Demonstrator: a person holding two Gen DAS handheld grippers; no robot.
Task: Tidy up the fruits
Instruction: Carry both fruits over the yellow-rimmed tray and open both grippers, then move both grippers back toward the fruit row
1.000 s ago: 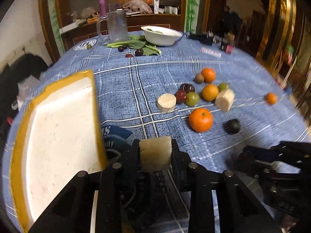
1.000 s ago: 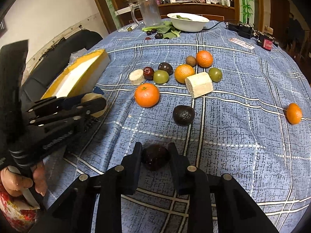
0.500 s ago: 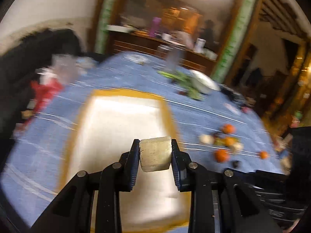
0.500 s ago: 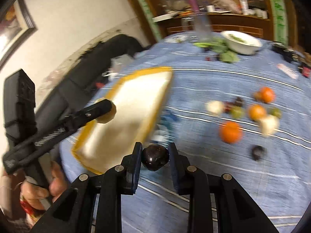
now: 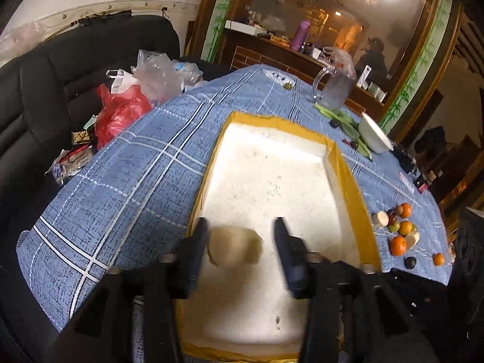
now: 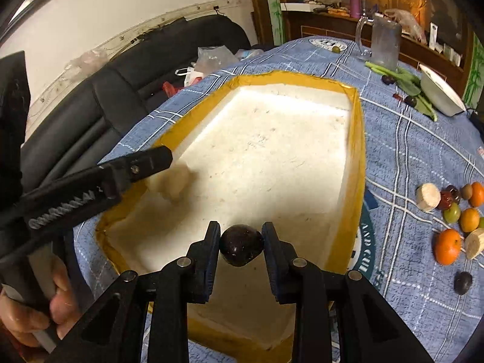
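A white foam tray with a yellow rim lies on the blue checked tablecloth. My left gripper is open over the tray's near end; the pale banana piece is blurred between the spread fingers, loose and touching only the left finger. In the right wrist view that piece hangs just off the left gripper's fingertip above the tray. My right gripper is shut on a dark plum over the tray's near edge.
Loose fruit lies right of the tray: oranges, banana pieces, a green fruit, a dark fruit. A glass mug, greens and a white bowl stand at the back. A black sofa with plastic bags is on the left.
Both grippers have swung left from the fruit pile to above the tray. My left gripper has opened and the banana piece is coming free. My right gripper still holds the plum.
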